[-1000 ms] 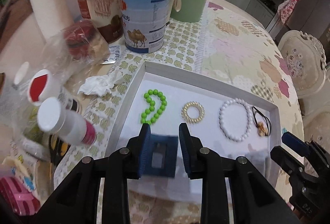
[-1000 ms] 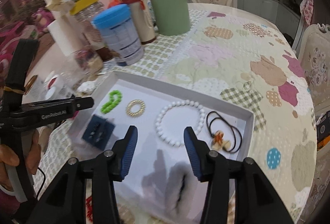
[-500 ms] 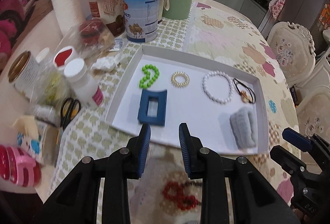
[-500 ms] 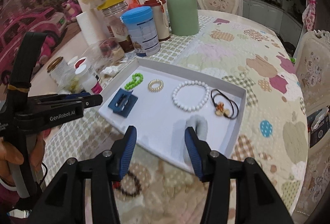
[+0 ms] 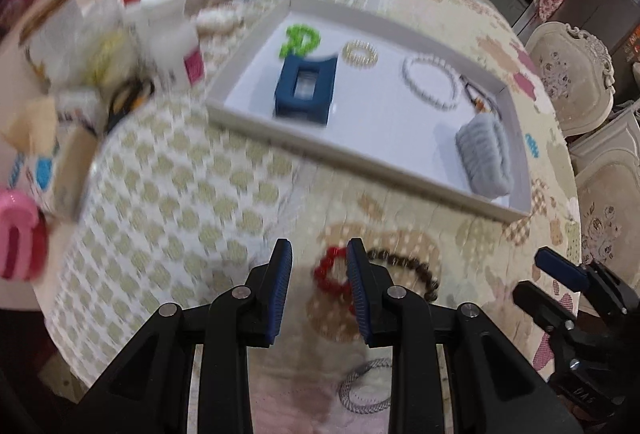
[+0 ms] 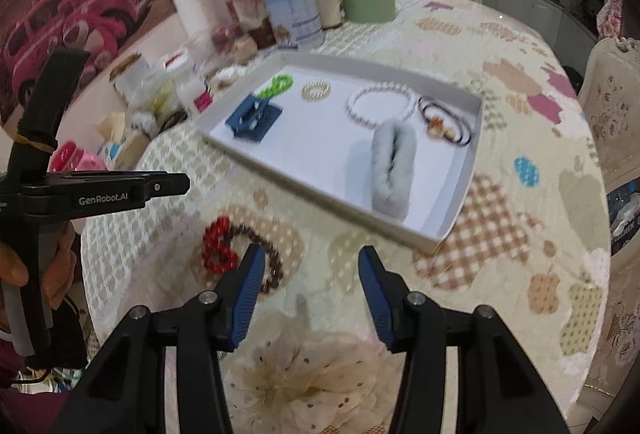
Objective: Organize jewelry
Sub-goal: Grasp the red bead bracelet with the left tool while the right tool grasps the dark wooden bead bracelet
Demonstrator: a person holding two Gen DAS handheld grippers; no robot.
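Jewelry fills one white tray [image 6: 460, 202] in the upper middle of the frame: from left, one blue clip [image 6: 253, 117], one green bead bracelet [image 6: 276, 85], one gold coil [image 6: 316, 90], one white pearl bracelet [image 6: 379, 105], one black hair tie [image 6: 446, 119], one grey scrunchie [image 6: 393, 166]. On the tablecloth nearer, one red bracelet [image 6: 216, 248] touches one brown bracelet [image 6: 270, 258]. Only the left wrist view shows a silver coil [image 5: 366, 388]. Left gripper [image 5: 316, 292] and right gripper [image 6: 308, 286] are both spread, holding nothing.

Both claws, left [image 5: 316, 290] and right [image 6: 310, 294], back from tray [image 6: 452, 218], empty.
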